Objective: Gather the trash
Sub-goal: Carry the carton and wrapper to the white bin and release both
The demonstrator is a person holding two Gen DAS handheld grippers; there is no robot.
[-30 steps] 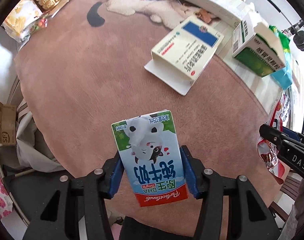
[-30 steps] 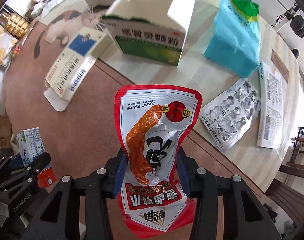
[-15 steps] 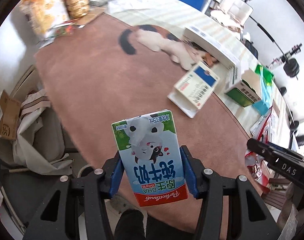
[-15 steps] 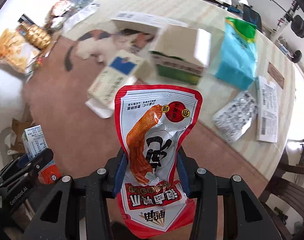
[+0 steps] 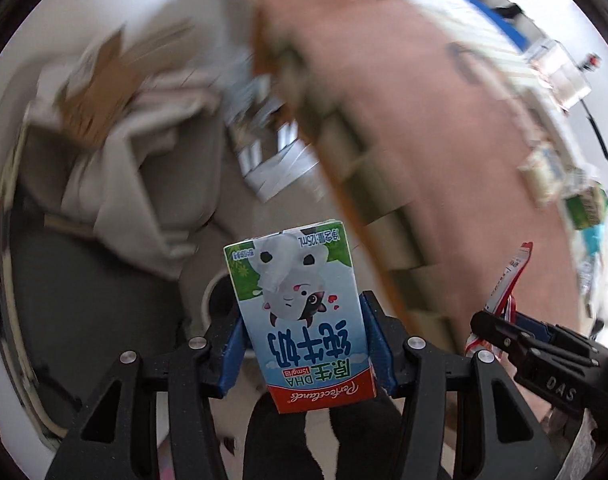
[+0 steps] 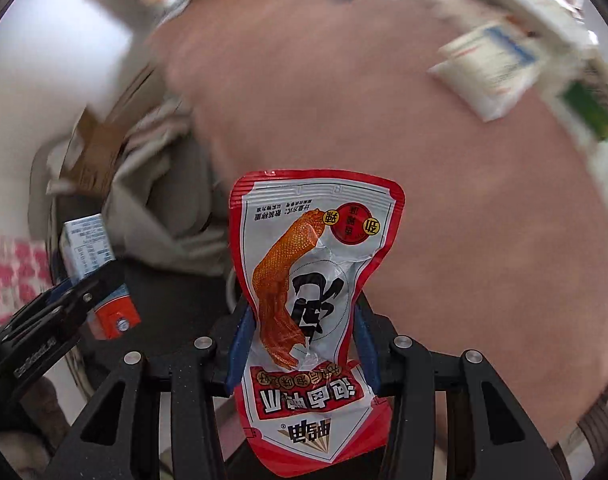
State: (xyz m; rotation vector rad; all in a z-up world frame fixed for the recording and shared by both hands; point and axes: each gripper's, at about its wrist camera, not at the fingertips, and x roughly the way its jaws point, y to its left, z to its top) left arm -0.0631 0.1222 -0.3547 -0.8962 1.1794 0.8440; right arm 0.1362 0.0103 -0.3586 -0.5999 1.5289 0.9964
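My left gripper (image 5: 304, 336) is shut on a small milk carton (image 5: 300, 304) with a cow picture, held upside down beyond the table's edge, over the floor. My right gripper (image 6: 302, 344) is shut on a red and white snack pouch (image 6: 311, 292), held over the edge of the brown table mat (image 6: 383, 140). The right gripper with the pouch (image 5: 507, 280) shows at the right of the left wrist view. The left gripper with the carton (image 6: 92, 256) shows at the left of the right wrist view.
The background is motion-blurred. A grey chair with beige cloth (image 5: 152, 184) and cardboard (image 5: 104, 92) stands left of the table. A white medicine box (image 6: 491, 68) and a green box (image 6: 591, 108) lie on the table far right. A dark round bin (image 5: 96, 320) sits on the floor below.
Both grippers have swung left and away from the table, still holding the carton and the pouch. The view now looks past the table edge at the chair and floor.
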